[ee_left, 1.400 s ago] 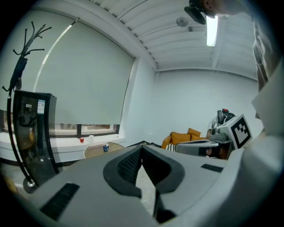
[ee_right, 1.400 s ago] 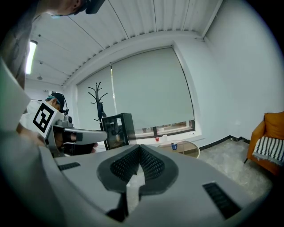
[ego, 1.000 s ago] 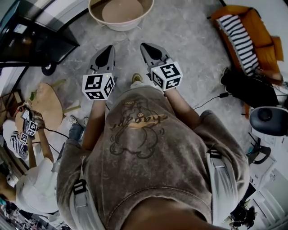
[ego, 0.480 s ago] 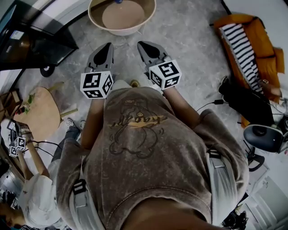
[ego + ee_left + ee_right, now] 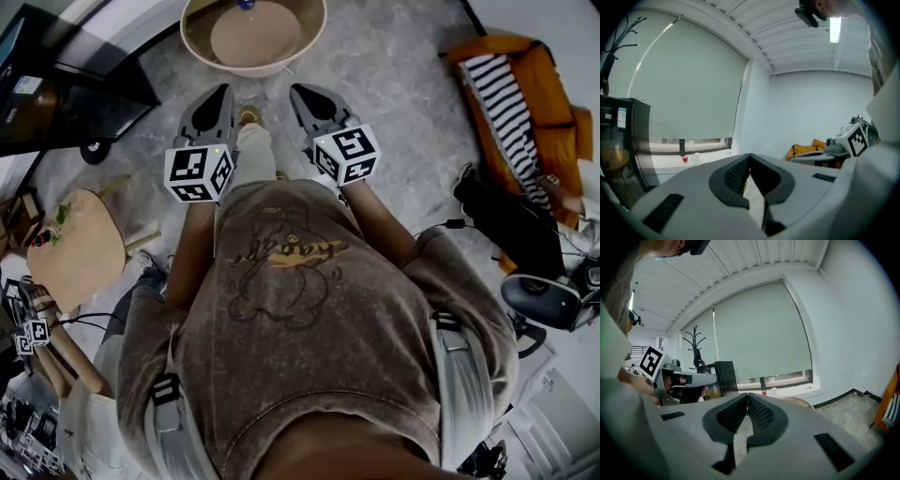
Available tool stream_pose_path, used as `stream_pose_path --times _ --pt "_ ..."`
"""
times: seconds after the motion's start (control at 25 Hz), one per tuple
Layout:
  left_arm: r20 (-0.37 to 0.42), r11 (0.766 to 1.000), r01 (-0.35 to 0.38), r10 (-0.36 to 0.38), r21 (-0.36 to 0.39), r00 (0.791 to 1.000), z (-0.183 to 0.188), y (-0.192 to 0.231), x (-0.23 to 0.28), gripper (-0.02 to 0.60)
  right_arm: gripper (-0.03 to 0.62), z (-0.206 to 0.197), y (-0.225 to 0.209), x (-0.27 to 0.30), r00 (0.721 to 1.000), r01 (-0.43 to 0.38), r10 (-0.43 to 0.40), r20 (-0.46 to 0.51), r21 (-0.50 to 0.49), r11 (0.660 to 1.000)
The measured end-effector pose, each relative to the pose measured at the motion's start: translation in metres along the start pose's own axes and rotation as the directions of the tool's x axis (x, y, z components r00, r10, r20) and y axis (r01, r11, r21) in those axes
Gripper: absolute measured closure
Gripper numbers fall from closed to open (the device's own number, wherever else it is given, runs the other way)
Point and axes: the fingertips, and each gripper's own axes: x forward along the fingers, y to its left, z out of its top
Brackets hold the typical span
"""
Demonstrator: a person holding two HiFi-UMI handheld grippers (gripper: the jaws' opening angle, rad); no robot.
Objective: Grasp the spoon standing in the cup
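No spoon or cup can be made out in any view. A round tan table (image 5: 202,42) stands ahead on the grey floor, and a small blue thing (image 5: 246,3) at its far side is cut off by the frame's top edge. My left gripper (image 5: 225,92) and right gripper (image 5: 299,92) are held side by side at chest height, pointing toward that table. Both are shut and hold nothing. In the left gripper view the left gripper's (image 5: 749,157) ribbed pads meet, and in the right gripper view the right gripper's (image 5: 747,397) do too. Each gripper view shows the other gripper alongside.
An orange sofa with a striped cushion (image 5: 511,84) stands at the right, with a black bag (image 5: 506,211) and a cable below it. A black cabinet (image 5: 66,84) and a small wooden table (image 5: 70,248) are at the left. Another person's arm (image 5: 56,347) shows at the lower left.
The round table has come further into view at the top. A pale trouser leg and shoe now show between the grippers. Both grippers stay shut and level.
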Motion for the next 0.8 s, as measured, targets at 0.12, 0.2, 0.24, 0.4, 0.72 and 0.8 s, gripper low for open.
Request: stream_pose_path --times 0.12,0.2,0.24,0.4,0.72,0.8 --pt "0.002 1.000 0.006 -0.006 -0.003 1.000 0.005 0.006 0.017 0.565 0.576 0.005 -0.010 0.012 1.000 0.004 -0.004 0.001 -0.003 1.000" --pt "0.001 1.000 0.010 -0.010 0.002 1.000 0.008 0.009 0.032 0.565 0.576 0.009 -0.021 0.021 1.000 0.008 -0.008 0.000 -0.001 1.000" --pt "0.000 1.000 0.013 -0.013 0.004 1.000 0.008 0.011 0.040 0.565 0.576 0.010 -0.027 0.027 1.000 0.010 -0.010 -0.001 0.001 1.000" --pt "-0.009 1.000 0.018 -0.018 -0.009 1.000 0.006 0.034 0.069 0.565 0.576 0.013 -0.043 0.061 1.000 0.012 -0.012 -0.011 0.002 1.000" --pt "-0.030 1.000 0.024 -0.025 -0.011 0.999 0.017 0.083 0.128 0.565 0.576 0.032 -0.082 0.124 1.000 0.025 -0.025 -0.018 0.001 1.000" --pt "-0.039 1.000 0.029 -0.030 -0.012 0.999 0.020 0.094 0.142 0.565 0.576 0.038 -0.090 0.139 0.999 0.030 -0.030 -0.019 0.001 1.000"
